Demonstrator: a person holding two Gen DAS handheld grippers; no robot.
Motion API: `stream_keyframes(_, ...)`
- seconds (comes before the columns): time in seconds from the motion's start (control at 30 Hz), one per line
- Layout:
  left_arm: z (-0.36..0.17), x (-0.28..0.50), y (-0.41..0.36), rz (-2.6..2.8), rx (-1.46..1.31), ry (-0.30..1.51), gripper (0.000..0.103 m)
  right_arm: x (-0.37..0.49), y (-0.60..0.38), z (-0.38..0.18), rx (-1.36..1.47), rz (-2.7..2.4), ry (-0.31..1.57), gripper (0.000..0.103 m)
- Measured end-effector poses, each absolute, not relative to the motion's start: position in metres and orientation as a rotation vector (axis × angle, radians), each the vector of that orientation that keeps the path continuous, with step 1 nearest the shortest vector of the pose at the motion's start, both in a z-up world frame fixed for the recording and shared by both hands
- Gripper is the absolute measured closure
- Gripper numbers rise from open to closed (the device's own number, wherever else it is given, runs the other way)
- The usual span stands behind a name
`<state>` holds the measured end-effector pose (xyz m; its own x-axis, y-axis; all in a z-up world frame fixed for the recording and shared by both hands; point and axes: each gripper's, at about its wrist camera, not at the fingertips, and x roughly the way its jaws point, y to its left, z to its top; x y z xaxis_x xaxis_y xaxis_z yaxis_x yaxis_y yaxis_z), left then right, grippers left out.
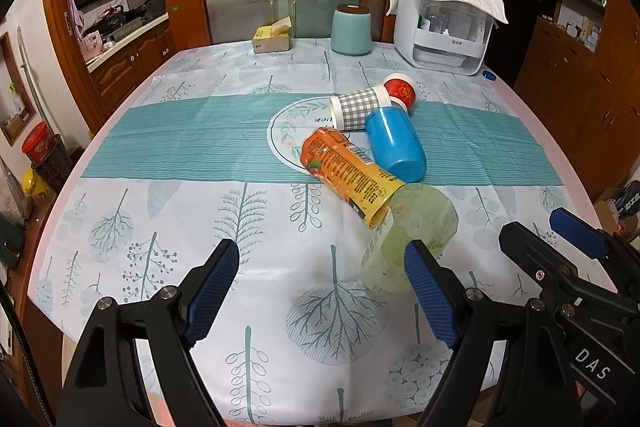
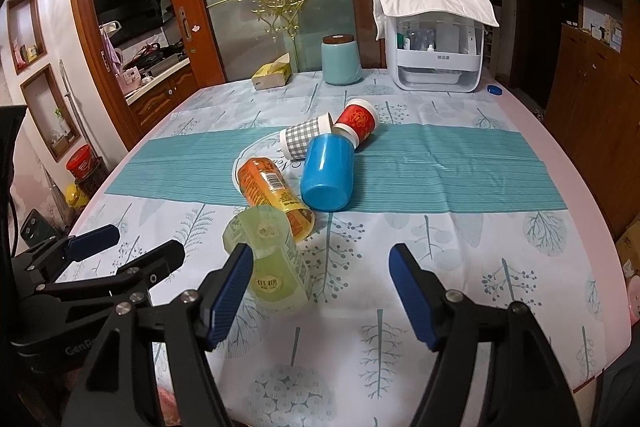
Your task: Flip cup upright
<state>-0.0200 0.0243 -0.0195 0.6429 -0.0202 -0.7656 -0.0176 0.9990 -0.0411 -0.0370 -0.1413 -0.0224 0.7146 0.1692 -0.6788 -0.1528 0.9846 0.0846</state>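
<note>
Left gripper (image 1: 322, 291), black-framed with blue textured pads, is held above the near part of the tree-patterned tablecloth (image 1: 160, 219); its jaws are spread wide with nothing between them. Right gripper (image 2: 322, 291), same build, is likewise seen with jaws apart and nothing gripped.

Landmark: translucent pale-green plastic cup (image 1: 412, 239), lying on its side. Its near end is partly hidden behind the left gripper's right pad (image 1: 430, 297). In the right wrist view it is just beside the right gripper's left pad (image 2: 230, 293); contact cannot be judged.

An orange-and-yellow labelled plastic cup (image 1: 346, 173) lies on its side, touching the green cup's far end. Beyond that, a blue plastic cup (image 1: 396, 145), a grey-checked paper cup (image 1: 358, 107) and a red paper cup (image 1: 402, 89) lie clustered, all tipped over.
</note>
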Motion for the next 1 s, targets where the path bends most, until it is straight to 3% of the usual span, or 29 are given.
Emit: stream_keyframes(1.0,-0.0254,-0.0169,0.0244,-0.002,-0.041,0.894,0.020,-0.0329,-0.1422,-0.0269,0.030,0.179,0.766,0.032)
